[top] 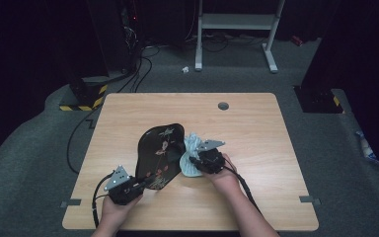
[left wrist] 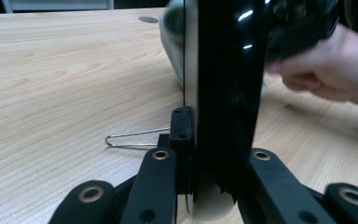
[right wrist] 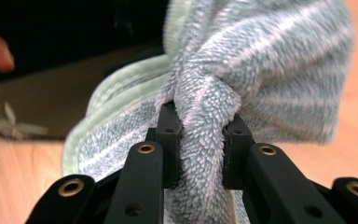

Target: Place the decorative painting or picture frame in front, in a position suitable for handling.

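A glossy black tray (top: 159, 150) with a flower pattern stands tilted up on its edge near the middle of the table. My left gripper (top: 140, 185) is shut on its near rim. In the left gripper view the tray's dark edge (left wrist: 228, 70) rises straight up between the jaws of the left gripper (left wrist: 214, 140). A fluffy grey-blue striped cloth (top: 192, 145) lies bunched against the tray's right side. My right gripper (top: 193, 160) is shut on a fold of it. In the right gripper view the cloth (right wrist: 261, 60) bulges over the pinching right gripper (right wrist: 200, 135), with the tray (right wrist: 74, 42) dark behind.
The wooden table (top: 246, 118) has a round grommet hole (top: 223, 105) near its far edge. A thin bent wire (left wrist: 135, 139) lies on the wood left of the tray. Cables (top: 133, 74) and a white stand (top: 237, 22) are on the floor beyond.
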Action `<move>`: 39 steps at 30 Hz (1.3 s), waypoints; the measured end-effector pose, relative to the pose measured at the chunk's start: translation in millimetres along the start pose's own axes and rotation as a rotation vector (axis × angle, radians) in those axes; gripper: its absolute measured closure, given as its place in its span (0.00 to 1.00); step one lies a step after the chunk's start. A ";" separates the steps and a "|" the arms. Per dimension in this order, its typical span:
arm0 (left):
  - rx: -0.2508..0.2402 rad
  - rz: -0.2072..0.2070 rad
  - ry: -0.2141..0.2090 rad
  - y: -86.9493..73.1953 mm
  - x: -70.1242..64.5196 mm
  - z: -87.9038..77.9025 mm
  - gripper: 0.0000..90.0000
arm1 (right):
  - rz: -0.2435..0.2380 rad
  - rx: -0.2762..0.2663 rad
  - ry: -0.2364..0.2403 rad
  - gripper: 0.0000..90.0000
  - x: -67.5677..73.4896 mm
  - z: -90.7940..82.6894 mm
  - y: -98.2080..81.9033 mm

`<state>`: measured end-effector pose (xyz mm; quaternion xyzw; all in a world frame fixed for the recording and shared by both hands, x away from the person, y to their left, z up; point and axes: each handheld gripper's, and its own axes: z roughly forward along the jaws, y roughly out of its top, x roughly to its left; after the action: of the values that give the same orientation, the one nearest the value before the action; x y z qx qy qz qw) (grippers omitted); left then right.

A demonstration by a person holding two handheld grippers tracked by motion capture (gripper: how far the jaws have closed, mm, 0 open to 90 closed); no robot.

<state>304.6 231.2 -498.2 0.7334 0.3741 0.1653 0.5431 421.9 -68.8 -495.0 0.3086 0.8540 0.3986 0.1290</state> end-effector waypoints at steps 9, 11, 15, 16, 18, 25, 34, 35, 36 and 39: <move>0.000 0.001 0.009 0.5 0.0 0.8 0.89 | -0.051 0.066 0.031 0.82 15.6 1.6 -14.9; 0.000 0.001 0.008 0.5 -0.1 0.9 0.89 | -0.042 0.054 0.013 0.82 13.8 -1.5 -12.8; 0.001 0.002 0.007 0.5 0.2 0.9 0.89 | 0.002 0.035 -0.073 0.81 -1.5 -1.0 0.2; 0.001 0.001 0.007 0.5 0.2 0.9 0.89 | -0.006 0.041 -0.080 0.81 -2.9 2.7 2.1; 0.001 0.002 0.008 0.5 0.2 0.9 0.89 | -0.005 0.048 -0.073 0.81 -4.3 10.2 3.7; -0.003 0.002 0.009 0.1 0.4 0.9 0.89 | -0.041 0.071 -0.011 0.82 6.1 14.2 -6.4; -0.006 -0.002 0.013 -0.2 -0.4 1.7 0.89 | -0.043 0.032 -0.040 0.82 7.0 -16.6 -20.4; -0.006 -0.003 0.013 -0.3 -0.7 1.7 0.89 | -0.029 0.032 -0.058 0.82 3.8 -14.5 -18.9; -0.006 -0.004 0.014 -0.3 -0.9 1.7 0.89 | -0.016 0.030 -0.076 0.82 0.5 -11.7 -16.8; -0.006 -0.004 0.016 -0.3 -1.1 1.7 0.89 | 0.008 0.029 -0.102 0.82 -4.3 -4.2 -11.3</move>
<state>304.8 229.3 -498.9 0.7296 0.3793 0.1713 0.5426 418.4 -79.5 -501.1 0.3337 0.8507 0.3705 0.1662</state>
